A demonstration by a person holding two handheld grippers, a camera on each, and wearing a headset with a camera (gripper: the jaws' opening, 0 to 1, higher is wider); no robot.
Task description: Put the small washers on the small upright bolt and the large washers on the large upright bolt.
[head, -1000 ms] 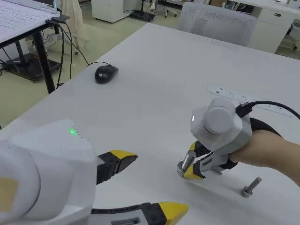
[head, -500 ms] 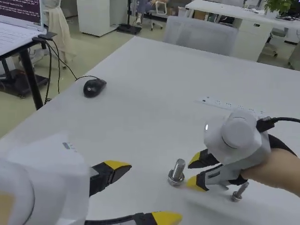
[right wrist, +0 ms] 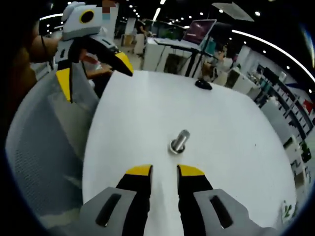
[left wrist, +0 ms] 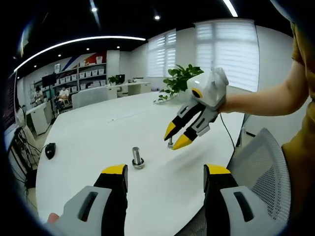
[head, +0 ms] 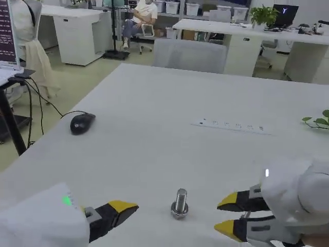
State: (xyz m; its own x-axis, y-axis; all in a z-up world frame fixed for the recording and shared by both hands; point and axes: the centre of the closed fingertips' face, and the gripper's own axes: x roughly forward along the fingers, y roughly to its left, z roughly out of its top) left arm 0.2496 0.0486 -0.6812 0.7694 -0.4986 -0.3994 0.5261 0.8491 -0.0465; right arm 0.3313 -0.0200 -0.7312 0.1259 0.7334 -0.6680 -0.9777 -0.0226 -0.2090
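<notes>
The large bolt (head: 179, 202) stands upright on the white table (head: 154, 128), with a wider metal ring at its base. My right gripper (head: 232, 216) hovers just right of it, open, with nothing between its yellow fingertips (head: 234, 201). At the lower left, one yellow tip of my left gripper (head: 110, 213) points at the bolt. In the left gripper view my left gripper (left wrist: 166, 172) is wide open, the large bolt (left wrist: 137, 157) stands ahead, and the small bolt (left wrist: 170, 144) peeks out behind my right gripper (left wrist: 178, 136). In the right gripper view the large bolt (right wrist: 179, 141) is ahead of my right gripper (right wrist: 164, 172).
A black mouse (head: 82, 123) lies at the table's left side and a white power strip (head: 231, 126) farther back. A grey chair (head: 189, 55) stands at the far edge. Plant leaves (head: 318, 119) reach in from the right.
My right gripper has let go of the large bolt and drawn back to the right, leaving it upright. The head camera has tilted up.
</notes>
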